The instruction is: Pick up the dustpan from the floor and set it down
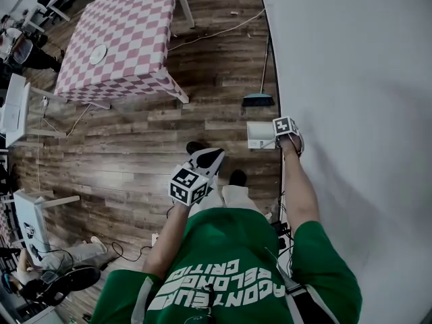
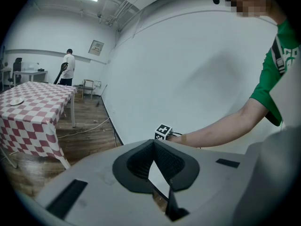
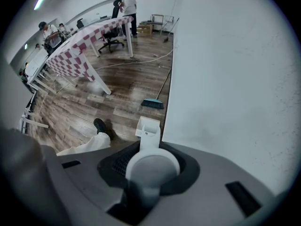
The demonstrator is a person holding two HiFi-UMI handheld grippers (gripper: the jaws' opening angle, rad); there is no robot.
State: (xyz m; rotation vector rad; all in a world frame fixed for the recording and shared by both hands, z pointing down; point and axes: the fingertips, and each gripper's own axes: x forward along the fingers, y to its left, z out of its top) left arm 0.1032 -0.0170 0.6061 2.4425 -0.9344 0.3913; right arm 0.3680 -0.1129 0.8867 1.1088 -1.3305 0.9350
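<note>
- Head view, looking steeply down: a person in a green shirt [image 1: 223, 262] stands on a brown wood-plank floor [image 1: 135, 147]. A plain white wall [image 1: 351, 79] fills the right side of the frame.
- At centre right, the right gripper [image 1: 289, 137] points down at the foot of the wall and holds the white plastic dustpan [image 1: 260, 135]. The dustpan's box-shaped pan shows just left of the gripper.
- The right gripper view shows the grasp that the head view does not. At lower centre the right gripper [image 3: 151, 169] has its jaws clamped partway closed on the round end of the dustpan's handle. The pan [image 3: 148, 127] sits beyond, close to the wall.
- No view settles whether the pan touches the floor.
- A teal-headed broom [image 1: 258, 100] is close by the wall, just above the dustpan in the head view. In the right gripper view the broom [image 3: 153, 102] also lies above the pan.
- The left gripper [image 1: 210, 157] is at the frame's centre, over the person's black shoes [image 1: 236, 177].
- Only the left gripper view shows the left gripper [image 2: 153, 145] with its dark ribbed jaw tips meeting, with nothing between them.
- That view also shows the right gripper's marker cube [image 2: 163, 132] at centre.
- A table with a pink-and-white checked cloth [image 1: 121, 39] is at upper left in the head view.
</note>
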